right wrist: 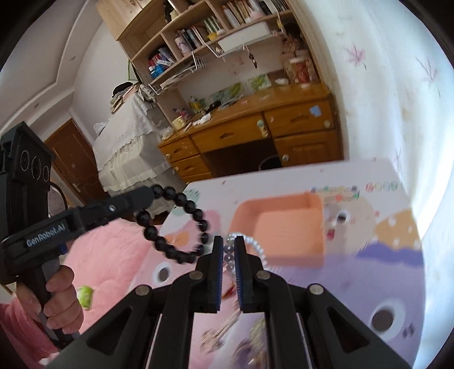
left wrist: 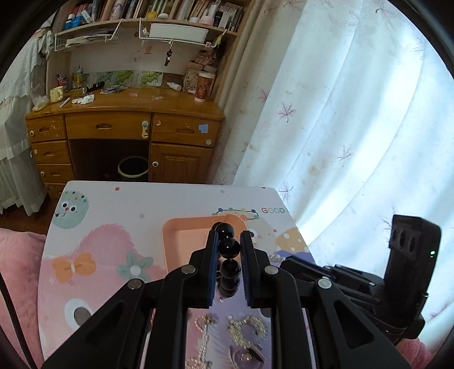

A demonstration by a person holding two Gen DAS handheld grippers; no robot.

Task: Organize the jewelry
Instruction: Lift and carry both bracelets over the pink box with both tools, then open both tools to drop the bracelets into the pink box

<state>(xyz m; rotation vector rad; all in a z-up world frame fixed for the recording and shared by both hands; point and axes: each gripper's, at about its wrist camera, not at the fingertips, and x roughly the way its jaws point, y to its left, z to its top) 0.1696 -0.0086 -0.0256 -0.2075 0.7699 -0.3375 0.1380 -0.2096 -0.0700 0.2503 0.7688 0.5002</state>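
Left tool point(left wrist: 229, 241) grips black beads point(left wrist: 229, 247) at frame center; right tool point(right wrist: 229, 249) grips a pearl strand point(right wrist: 252, 244) before the tray point(right wrist: 283, 227).

Ahead of the tool stands a wooden desk point(left wrist: 124, 113) with drawers, a bookshelf point(left wrist: 159, 14) above it crowded with books. A red-printed paper cup point(left wrist: 203, 86) sits at the desk's right end, and a dark waste bin point(left wrist: 133, 168) rests in the kneehole below. A flowered white curtain point(left wrist: 340, 119) hangs to the right. Pink bedding point(right wrist: 119, 255) lies low on the left.
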